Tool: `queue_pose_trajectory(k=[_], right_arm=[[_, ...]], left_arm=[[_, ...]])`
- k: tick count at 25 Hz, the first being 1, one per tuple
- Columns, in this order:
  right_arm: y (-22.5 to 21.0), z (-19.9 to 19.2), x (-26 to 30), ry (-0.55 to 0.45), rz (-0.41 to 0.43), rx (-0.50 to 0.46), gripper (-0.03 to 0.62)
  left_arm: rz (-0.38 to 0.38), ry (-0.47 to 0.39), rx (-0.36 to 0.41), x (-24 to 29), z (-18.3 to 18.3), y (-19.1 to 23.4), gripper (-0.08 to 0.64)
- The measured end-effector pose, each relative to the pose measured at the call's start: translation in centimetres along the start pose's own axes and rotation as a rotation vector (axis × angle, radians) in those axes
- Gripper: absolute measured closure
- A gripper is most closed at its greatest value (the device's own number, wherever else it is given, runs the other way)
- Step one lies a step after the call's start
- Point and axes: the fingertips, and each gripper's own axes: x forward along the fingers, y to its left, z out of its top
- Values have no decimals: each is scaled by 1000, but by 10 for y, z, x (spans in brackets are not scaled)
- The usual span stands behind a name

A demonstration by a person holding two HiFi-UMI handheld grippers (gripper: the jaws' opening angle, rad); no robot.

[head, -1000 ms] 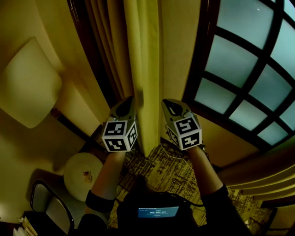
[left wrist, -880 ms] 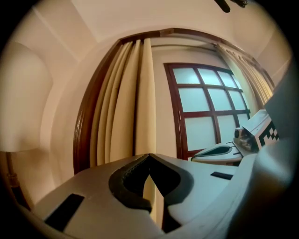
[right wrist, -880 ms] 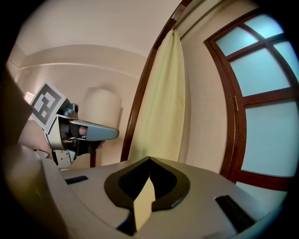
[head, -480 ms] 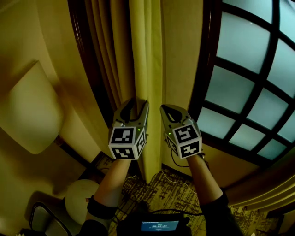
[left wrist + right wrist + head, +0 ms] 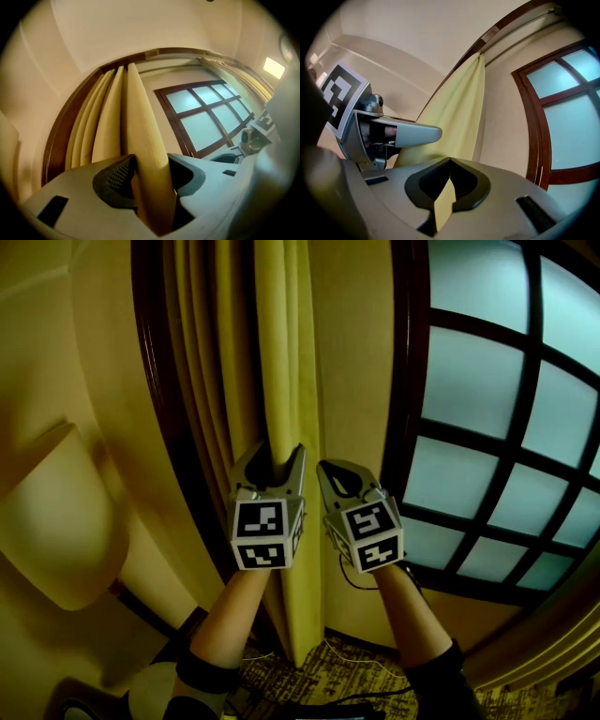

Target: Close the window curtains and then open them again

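Left claw [image 5: 279, 448] just opening, curtain [image 5: 281, 352] fold between jaws; right claw [image 5: 326, 468] pinching edge.

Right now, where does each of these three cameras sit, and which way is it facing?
Head view: on the person's head, facing curtain and window; forearms, left claw, right claw show.
Left gripper view: on the left claw, looking up along jaws that have just been opening, curtain fold between them; right claw at right edge.
Right gripper view: on the right claw, looking along shut jaws that pinch the curtain's edge; left claw at left.
Shared: all three see curtain and window.
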Motion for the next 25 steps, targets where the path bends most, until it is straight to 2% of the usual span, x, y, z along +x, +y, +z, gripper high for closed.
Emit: queue_pose_trajectory(k=[9,12,17,22,25], right_arm=[[-37,44,18,-48,-74,-39,578],[-47,47,25,-50,-99,-45,578],[-56,58,36,-63,-137,-47,578],[-60,63,40,-80,-173,-51,578],[-65,62,39,-87,-201,-42,578]], left_arm=[[-29,-52,35,56,49,33,345],[-40,-81,35,73,65,41,345],[-96,-108,19,98,75,42,348],[-172,-168,39,96,83,27,489],[-186,-195,39,101,81,31,535]])
